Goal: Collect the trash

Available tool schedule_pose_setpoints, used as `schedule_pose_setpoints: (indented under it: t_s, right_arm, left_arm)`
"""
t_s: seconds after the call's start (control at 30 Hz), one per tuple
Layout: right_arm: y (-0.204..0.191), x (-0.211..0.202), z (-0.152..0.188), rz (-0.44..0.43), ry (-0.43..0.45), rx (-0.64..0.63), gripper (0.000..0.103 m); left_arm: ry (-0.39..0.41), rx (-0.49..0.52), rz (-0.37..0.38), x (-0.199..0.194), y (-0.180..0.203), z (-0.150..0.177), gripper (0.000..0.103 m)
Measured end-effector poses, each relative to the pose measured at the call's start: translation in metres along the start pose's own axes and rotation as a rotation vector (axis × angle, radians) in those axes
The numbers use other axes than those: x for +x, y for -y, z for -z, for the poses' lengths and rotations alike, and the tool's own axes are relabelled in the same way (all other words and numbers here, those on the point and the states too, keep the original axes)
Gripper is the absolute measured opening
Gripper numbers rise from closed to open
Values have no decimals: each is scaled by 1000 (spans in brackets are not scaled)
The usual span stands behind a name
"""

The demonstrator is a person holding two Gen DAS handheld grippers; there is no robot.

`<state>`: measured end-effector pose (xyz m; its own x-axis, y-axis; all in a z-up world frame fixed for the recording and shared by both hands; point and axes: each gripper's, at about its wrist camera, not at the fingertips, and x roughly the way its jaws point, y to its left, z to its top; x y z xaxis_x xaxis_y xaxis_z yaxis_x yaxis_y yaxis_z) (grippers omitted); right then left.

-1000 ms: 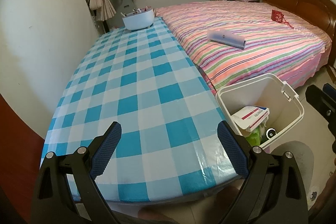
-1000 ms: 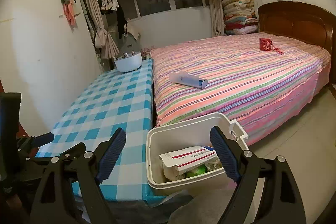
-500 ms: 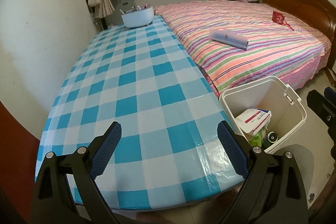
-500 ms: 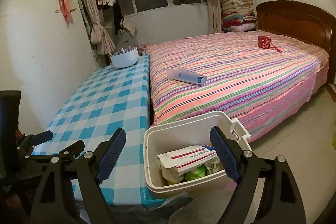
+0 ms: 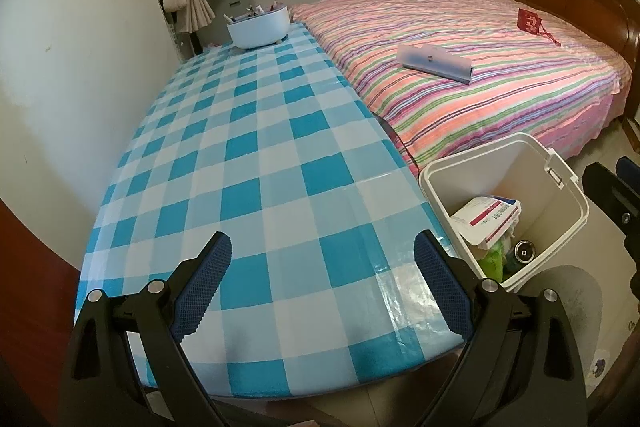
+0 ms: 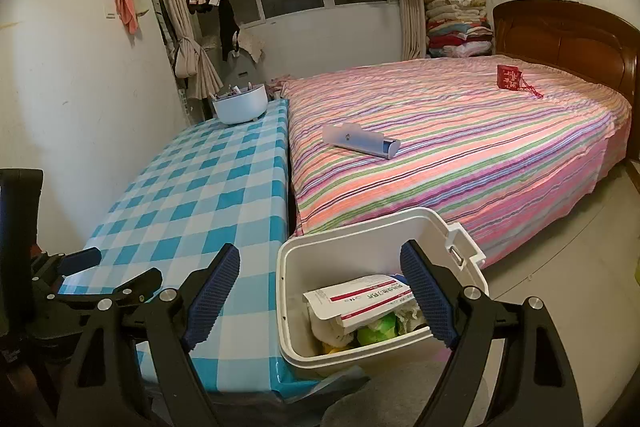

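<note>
A white trash bin (image 5: 560,183) stands on the floor between the table and the bed; it also shows in the right wrist view (image 6: 460,247). It holds a white and red box (image 6: 360,301), green trash (image 6: 378,333) and a can (image 5: 525,250). My left gripper (image 5: 322,285) is open and empty above the near end of the blue checked table (image 5: 260,155). My right gripper (image 6: 320,297) is open and empty, above the bin's near left rim.
A white bowl of small items (image 5: 259,27) stands at the table's far end. A striped bed (image 5: 480,67) lies to the right, with a pale flat case (image 5: 434,63) and a red pouch (image 5: 530,21) on it. A wooden headboard (image 6: 568,43) stands at far right.
Both grippers stay open and empty. The left wrist view has risen and pulled back a little, showing more of the table's near edge. The right view has lifted slightly.
</note>
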<state>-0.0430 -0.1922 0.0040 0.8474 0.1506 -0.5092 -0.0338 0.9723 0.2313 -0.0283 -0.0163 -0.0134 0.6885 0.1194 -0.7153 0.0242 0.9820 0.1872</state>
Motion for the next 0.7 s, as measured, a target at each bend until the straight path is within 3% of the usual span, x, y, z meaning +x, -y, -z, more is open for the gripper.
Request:
schedule_pose_setpoints:
  t_s: [0.7]
  right_arm:
    - [11,0,4,-2,4,30,80]
  left_arm:
    - [10,57,-3,-8,22,-1,91]
